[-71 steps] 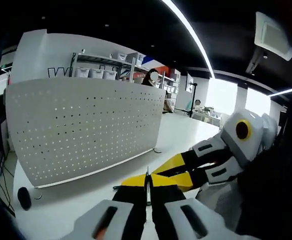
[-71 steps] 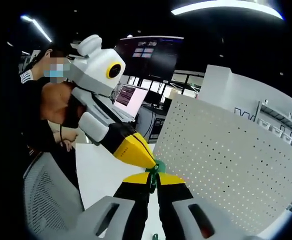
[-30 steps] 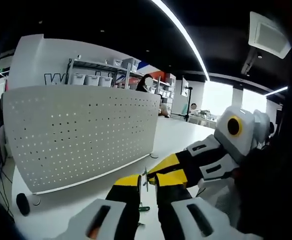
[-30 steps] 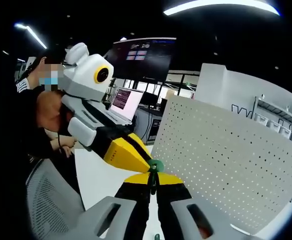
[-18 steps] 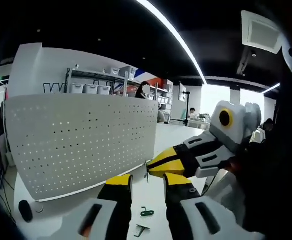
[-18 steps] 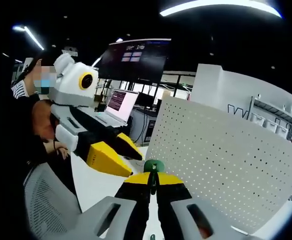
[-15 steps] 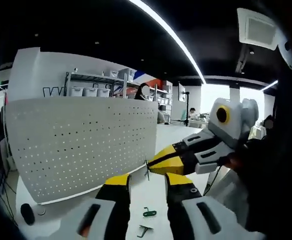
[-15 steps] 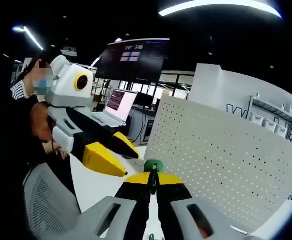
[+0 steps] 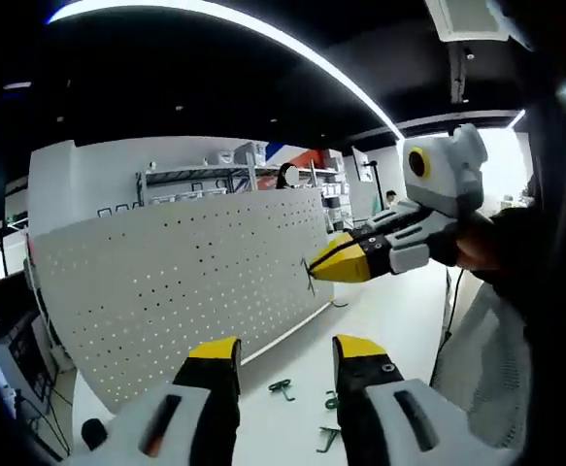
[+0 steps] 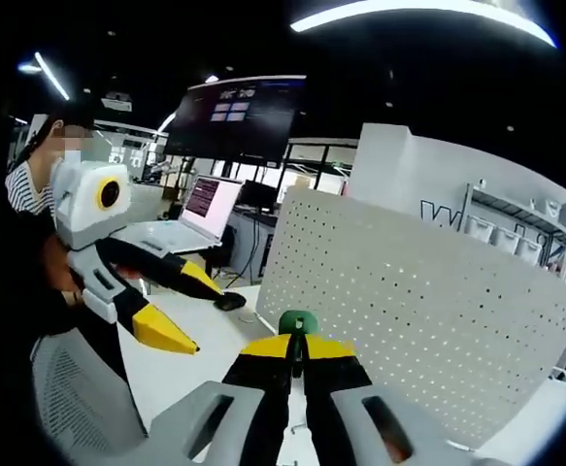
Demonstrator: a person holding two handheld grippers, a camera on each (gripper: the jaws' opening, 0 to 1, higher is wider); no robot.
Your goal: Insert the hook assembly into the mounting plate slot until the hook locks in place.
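Right gripper view: the right tool (image 10: 296, 351) pinches a green, round-topped hook assembly (image 10: 297, 325) before the curved white perforated mounting plate (image 10: 409, 320). The left tool (image 9: 284, 351) gapes wide above the smooth white counter (image 9: 389, 311), where small green hooks (image 9: 283, 389) lie below the plate.

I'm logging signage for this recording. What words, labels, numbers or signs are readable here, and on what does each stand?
"W": a large dark letter on the white wall behind the pegboard, cut off by the shelving; the rest cannot be read.
Big overhead screen: coloured panels, text too small to read.
Laptop screen: lines of text, too blurred to read.
Left gripper view: dark marks on the wall above the pegboard, too partial to read.
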